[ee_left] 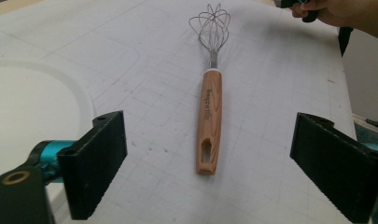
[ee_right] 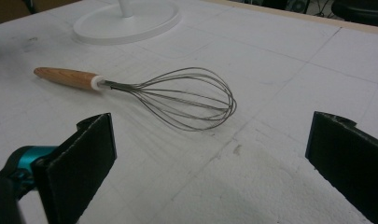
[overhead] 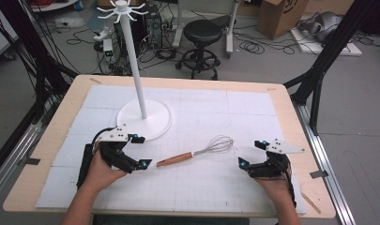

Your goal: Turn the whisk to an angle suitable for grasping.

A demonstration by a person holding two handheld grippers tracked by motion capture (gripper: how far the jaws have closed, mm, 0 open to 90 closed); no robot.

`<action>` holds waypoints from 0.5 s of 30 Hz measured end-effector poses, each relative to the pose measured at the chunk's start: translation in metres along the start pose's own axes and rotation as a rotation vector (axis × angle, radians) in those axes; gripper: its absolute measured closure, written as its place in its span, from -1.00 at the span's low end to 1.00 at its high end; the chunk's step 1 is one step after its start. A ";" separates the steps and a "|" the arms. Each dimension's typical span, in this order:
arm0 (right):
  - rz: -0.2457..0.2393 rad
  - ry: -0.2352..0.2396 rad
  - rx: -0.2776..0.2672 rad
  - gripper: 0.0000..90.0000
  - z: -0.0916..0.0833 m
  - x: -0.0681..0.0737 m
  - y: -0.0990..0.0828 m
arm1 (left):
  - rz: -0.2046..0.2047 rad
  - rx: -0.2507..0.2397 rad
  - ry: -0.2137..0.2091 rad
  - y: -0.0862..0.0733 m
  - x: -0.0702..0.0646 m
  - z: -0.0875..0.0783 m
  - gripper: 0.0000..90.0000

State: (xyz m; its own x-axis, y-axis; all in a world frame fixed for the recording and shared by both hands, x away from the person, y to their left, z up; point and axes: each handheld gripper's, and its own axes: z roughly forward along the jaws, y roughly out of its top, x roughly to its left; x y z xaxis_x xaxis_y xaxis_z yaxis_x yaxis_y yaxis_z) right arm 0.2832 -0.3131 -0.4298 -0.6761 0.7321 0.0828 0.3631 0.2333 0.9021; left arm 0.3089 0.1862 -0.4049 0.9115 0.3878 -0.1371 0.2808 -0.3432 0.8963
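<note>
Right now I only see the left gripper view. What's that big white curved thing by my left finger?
Observer: It's the round base of a white stand with a tall pole and hooks on top.
Operator: Does the whisk touch it?
Observer: No, the whisk lies apart from it, wooden handle toward the left gripper.
Operator: Is the other gripper open?
Observer: Yes, the right gripper is open, facing the wire end.
</note>
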 end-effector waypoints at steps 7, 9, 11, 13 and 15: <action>0.011 -0.005 -0.015 -0.98 0.001 -0.003 0.000 | -0.056 -0.038 0.015 -0.010 0.011 -0.010 -0.87; 0.014 -0.003 -0.003 -0.98 0.003 -0.005 0.000 | -0.062 -0.051 0.035 -0.010 0.013 -0.013 -0.96; 0.010 0.000 -0.001 -0.98 0.004 -0.003 0.000 | -0.070 -0.065 0.046 -0.011 0.015 -0.016 -0.96; 0.004 -0.001 -0.007 -0.98 0.003 -0.003 0.000 | -0.076 -0.074 0.055 -0.012 0.016 -0.018 -0.96; 0.006 -0.005 -0.010 -0.98 0.002 -0.002 0.000 | -0.079 -0.084 0.069 -0.012 0.016 -0.020 -0.96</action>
State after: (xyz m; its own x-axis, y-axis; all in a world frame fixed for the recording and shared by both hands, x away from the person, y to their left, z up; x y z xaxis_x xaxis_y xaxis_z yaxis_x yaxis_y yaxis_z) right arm 0.2861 -0.3136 -0.4303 -0.6710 0.7364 0.0864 0.3610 0.2227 0.9056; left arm 0.3144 0.2131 -0.4092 0.8640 0.4697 -0.1816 0.3218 -0.2375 0.9166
